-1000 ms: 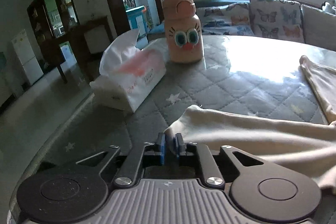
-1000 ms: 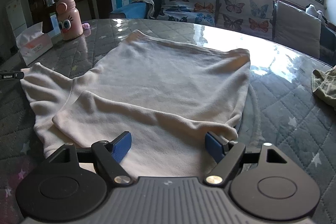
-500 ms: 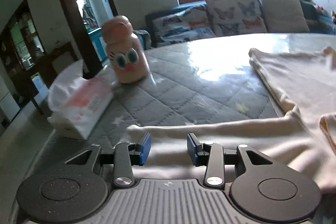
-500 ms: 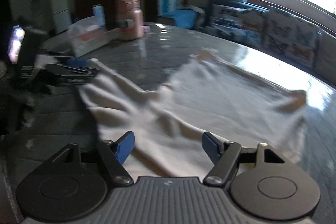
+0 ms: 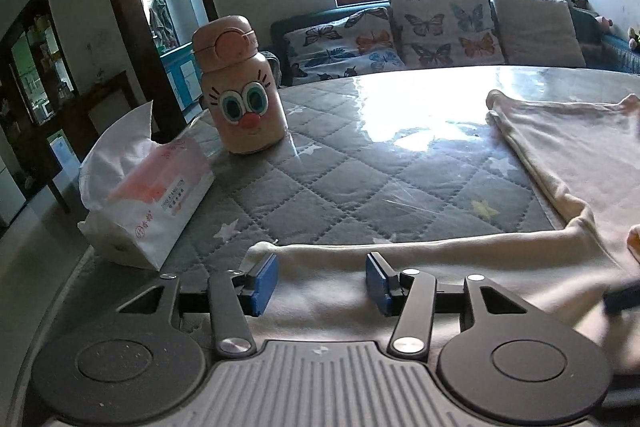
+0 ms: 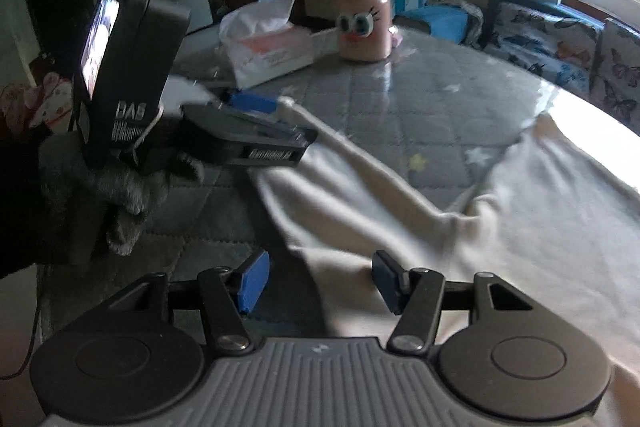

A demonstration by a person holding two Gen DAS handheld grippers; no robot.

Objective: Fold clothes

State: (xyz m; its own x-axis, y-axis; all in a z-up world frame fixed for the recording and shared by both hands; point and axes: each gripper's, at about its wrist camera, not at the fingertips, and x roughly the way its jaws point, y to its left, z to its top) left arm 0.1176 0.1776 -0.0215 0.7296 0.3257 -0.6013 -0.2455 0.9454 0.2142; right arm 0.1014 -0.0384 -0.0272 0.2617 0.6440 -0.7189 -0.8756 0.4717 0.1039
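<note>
- Behind the round table (image 5: 360,163), with its grey quilted cover under a clear glossy sheet, stands a sofa (image 5: 440,27) with butterfly cushions below a bright window.
- Left wrist view: the left gripper (image 5: 322,277) hovers low over the long sleeve (image 5: 420,255) of a cream garment (image 5: 568,147). Its jaws stand apart and have just been opening; the sleeve lies flat between the blue pads (image 5: 266,277), and they do not press it.
- The sleeve end is just beside the left pad. The body of the garment is spread on the right part of the table.
- A pink bottle (image 5: 240,95) with a cartoon face stands upright at the far left, and a tissue pack (image 5: 148,195) lies near it, closer to the table edge.
- Right wrist view: the right gripper (image 6: 318,281) is over the near edge of the garment (image 6: 520,227). Its jaws are apart and have just been closing; cloth lies between them, but the pads do not clamp it.
- The left gripper (image 6: 256,103) shows at the left over the sleeve end, in a gloved hand (image 6: 120,187).
- The bottle (image 6: 364,15) and the tissue pack (image 6: 268,43) stand at the far side of the table, close together.
</note>
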